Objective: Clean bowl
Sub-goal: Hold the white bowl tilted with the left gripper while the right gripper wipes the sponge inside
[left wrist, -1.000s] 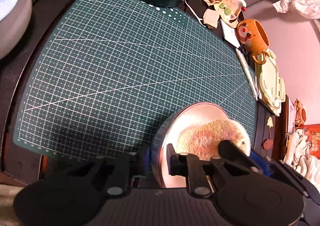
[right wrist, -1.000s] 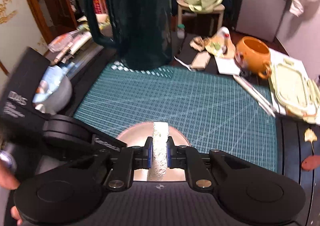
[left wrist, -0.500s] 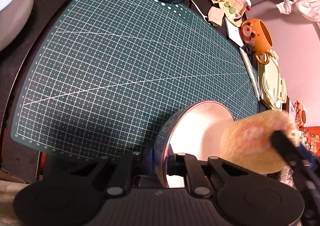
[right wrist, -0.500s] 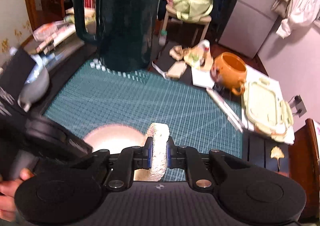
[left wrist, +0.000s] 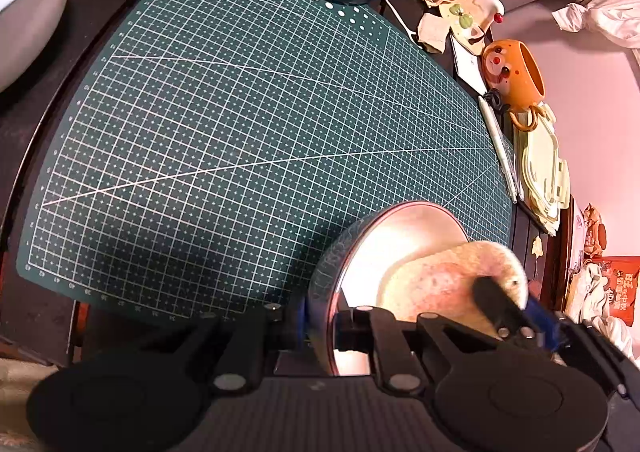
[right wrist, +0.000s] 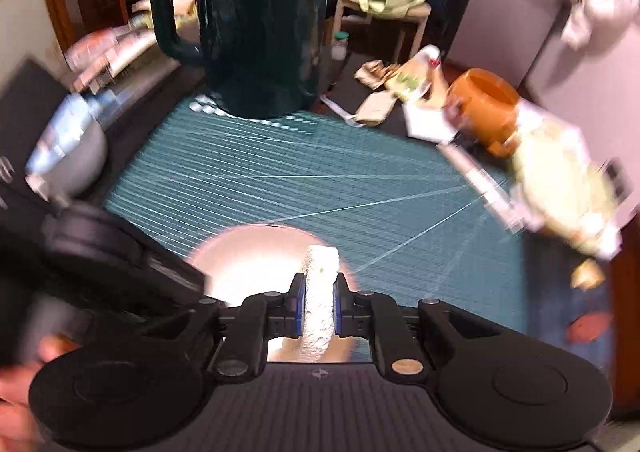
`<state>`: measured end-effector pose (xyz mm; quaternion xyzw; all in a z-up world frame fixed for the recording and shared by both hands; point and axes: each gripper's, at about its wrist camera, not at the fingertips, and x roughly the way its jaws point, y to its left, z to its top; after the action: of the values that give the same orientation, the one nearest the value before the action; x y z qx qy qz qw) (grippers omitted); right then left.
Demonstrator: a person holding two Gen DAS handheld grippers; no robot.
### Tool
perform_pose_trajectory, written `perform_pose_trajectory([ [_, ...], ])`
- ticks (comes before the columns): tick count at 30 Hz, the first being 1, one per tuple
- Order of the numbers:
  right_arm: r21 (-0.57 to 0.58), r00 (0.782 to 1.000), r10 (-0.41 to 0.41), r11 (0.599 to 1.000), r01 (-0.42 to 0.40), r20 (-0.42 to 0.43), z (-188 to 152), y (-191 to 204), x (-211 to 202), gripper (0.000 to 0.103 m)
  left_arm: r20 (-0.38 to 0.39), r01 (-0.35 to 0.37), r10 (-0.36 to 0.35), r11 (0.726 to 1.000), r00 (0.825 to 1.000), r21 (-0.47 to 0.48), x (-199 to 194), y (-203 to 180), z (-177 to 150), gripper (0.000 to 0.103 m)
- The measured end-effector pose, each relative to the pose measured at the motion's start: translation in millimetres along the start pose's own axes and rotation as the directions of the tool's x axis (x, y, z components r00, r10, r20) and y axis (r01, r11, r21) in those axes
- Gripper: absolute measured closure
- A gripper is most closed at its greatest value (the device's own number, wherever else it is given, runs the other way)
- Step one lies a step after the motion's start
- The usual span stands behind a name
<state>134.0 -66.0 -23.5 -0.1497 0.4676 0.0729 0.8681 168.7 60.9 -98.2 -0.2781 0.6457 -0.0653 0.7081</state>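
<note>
A shiny metal bowl (left wrist: 404,236) is tilted on its side over the green cutting mat (left wrist: 240,123). My left gripper (left wrist: 320,326) is shut on the bowl's rim, one finger outside the wall and one inside. A round pale sponge pad (left wrist: 444,284) lies against the bowl's inner right side, with my right gripper shut on it. In the right wrist view the sponge (right wrist: 320,292) stands edge-on between the blue pads of my right gripper (right wrist: 319,306), over the bowl (right wrist: 248,252). The left gripper's black body crosses that view at the lower left.
A dark green kettle (right wrist: 256,23) stands at the mat's far edge. An orange mug (left wrist: 516,71), a pale green lidded box (left wrist: 540,167) and a pen (left wrist: 500,143) lie along the mat's right side. A grey bowl (right wrist: 76,155) sits far left. A hand (right wrist: 24,392) shows bottom left.
The sponge swung out of the bowl to the right half a second ago and is now back inside, against its right side. The left gripper and bowl have stayed put.
</note>
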Motion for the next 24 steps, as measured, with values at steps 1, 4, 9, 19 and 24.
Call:
perform_pose_trajectory([
  [1,-0.006,1.0,-0.005,1.0,0.005,0.004,1.2,-2.4,-3.0,0.091,-0.001,0.0,0.0,1.0,1.0,0.0,0.2,-0.2,0.2,0.091],
  [4,0.01,0.999,-0.011,1.0,0.011,0.033,8.0,-10.3,-14.0,0.091,-0.003,0.0,0.0,1.0,1.0,0.002,0.4,-0.4,0.3,0.092],
  [9,0.063,0.996,0.027,0.998,-0.032,0.084,19.6,-19.2,-36.1,0.091,-0.012,0.003,-0.003,1.0,1.0,0.006,1.0,-0.3,0.3,0.091],
  [19,0.191,0.987,0.162,0.969,-0.157,-0.014,13.7,-14.4,-7.0,0.091,-0.083,0.048,-0.041,0.996,0.996,0.078,5.5,4.2,0.2,0.087],
  [24,0.188,0.991,0.126,0.976,-0.114,-0.052,8.5,-16.5,3.8,0.091,-0.107,0.073,-0.062,0.993,0.992,0.097,7.0,6.4,-1.1,0.086],
])
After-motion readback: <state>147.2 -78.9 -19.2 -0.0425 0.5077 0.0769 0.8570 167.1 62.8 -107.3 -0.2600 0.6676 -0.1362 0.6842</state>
